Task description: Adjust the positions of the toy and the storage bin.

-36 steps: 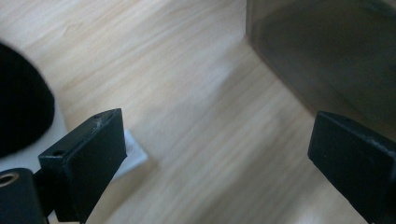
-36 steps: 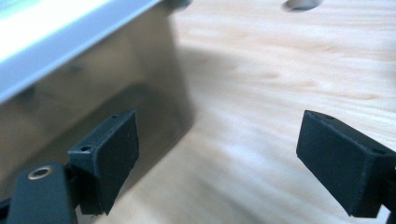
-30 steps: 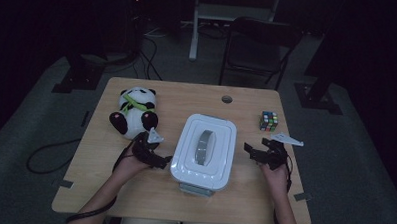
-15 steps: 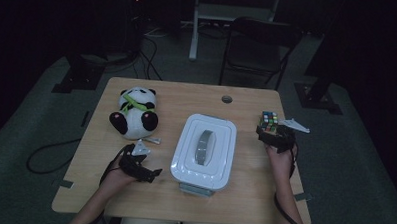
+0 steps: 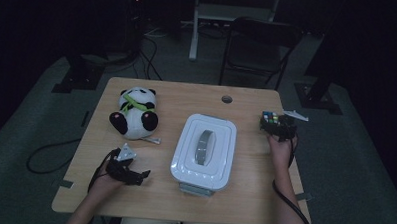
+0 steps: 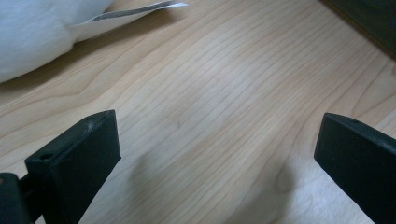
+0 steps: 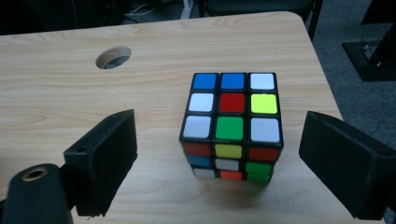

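Since half a second ago the right gripper (image 5: 277,127) has closed in a little further on the Rubik's cube (image 7: 229,123), while the left gripper (image 5: 127,172) has stayed low near the table's front left edge. That cube sits at the far right of the wooden table (image 5: 187,99), near its right edge and well apart from the cable hole (image 7: 113,57). It stands flat, one scrambled face up with a red centre square, its sides roughly square to the right gripper's approach — being a cube, it has no long axis to speak of.

In the right gripper view the jaws stand wide open and empty, the cube ahead between them and nearer the right jaw. A good grasp probably calls for centring the cube, pushing forward until the pads flank two opposite faces, then closing squarely — not on corners.

Left gripper jaws are also wide apart, holding nothing, over bare wood beside the plush panda (image 5: 134,114). Between the hands lies the white lidded container (image 5: 204,149).
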A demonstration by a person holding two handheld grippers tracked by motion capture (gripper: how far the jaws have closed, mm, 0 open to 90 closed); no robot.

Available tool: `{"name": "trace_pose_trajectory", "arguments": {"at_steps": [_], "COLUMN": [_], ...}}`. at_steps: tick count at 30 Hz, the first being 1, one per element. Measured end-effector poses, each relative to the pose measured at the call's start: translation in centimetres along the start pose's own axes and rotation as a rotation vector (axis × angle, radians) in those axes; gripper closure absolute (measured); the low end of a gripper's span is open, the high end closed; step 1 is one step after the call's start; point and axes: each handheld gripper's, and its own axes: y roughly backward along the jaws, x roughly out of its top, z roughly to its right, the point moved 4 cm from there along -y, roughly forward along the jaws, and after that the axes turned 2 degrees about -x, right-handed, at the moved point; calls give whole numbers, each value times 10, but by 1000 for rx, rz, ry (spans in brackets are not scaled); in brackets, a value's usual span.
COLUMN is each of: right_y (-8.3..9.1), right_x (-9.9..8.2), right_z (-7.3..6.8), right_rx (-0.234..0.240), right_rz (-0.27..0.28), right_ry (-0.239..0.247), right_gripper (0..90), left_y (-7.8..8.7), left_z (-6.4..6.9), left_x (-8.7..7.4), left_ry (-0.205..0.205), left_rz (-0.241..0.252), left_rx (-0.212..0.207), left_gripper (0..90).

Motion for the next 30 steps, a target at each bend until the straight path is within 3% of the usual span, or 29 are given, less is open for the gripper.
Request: {"name": "trace_pose_trajectory", "arguments": {"at_steps": [3, 8, 14, 20, 24, 30], "right_y": [-10, -24, -38, -41, -38, -31], "right_x": [0, -2, -7, -8, -7, -8], "right_z": [2, 4, 3, 3, 2, 2], "right_rx": [-7, -25, -31, -42, -72, -60], "right_rz": [-25, -74, -118, -117, -105, -80], "right_ry": [-8, -8, -24, -14, 29, 23], "right_gripper": [113, 116, 143, 290, 336, 337], "left_y": [5, 14, 15, 14, 13, 12], "left_z": [-6, -16, -18, -18, -18, -17], "left_x": [-7, -21, -28, -29, -29, -29], "left_ry": [24, 67, 75, 68, 62, 53], "left_rz": [-4, 14, -2, -13, -17, -25], "left_rx": [-4, 24, 23, 37, 45, 59], "left_gripper": [11, 11, 11, 11, 11, 11]}}
